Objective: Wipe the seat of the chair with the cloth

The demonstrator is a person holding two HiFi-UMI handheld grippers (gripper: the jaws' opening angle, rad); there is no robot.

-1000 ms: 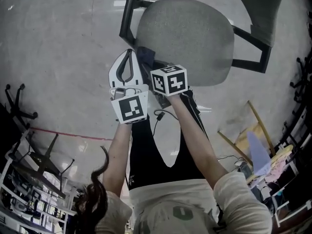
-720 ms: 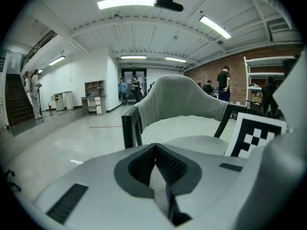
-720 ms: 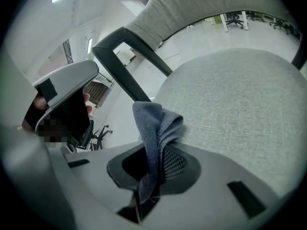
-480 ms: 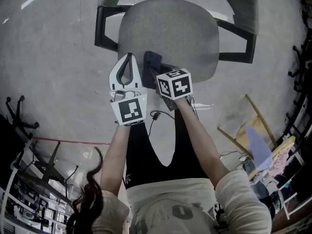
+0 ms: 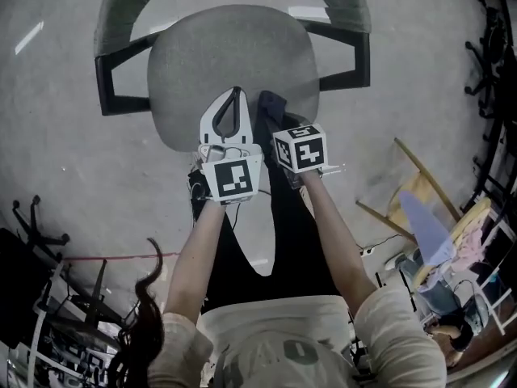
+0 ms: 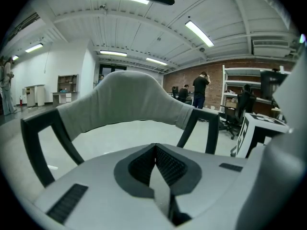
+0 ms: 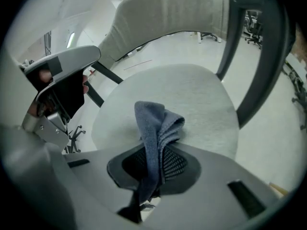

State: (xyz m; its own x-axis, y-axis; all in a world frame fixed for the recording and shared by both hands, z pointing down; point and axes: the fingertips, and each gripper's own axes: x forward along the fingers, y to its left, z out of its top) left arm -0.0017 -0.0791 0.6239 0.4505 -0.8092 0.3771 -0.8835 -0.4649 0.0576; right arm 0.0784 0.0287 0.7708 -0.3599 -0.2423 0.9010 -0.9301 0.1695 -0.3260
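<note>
head: left claw (image 5: pixel 236 95) over front of seat (image 5: pixel 202 55); right claw (image 5: pixel 279 128) just beside it, cloth (image 5: pixel 271 103) sticking out ahead of its tips | left gripper view: jaws together, nothing between; backrest (image 6: pixel 124 97) ahead | right gripper view: jaws clamped on cloth, folded end ahead of tips, above seat; left claw off to the left

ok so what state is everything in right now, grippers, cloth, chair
left gripper: shut, nothing between its jaws
right gripper: shut on the cloth
cloth: bunched up, sticking out of the jaws over the seat's front
chair seat: bare; whether the cloth touches it cannot be told
</note>
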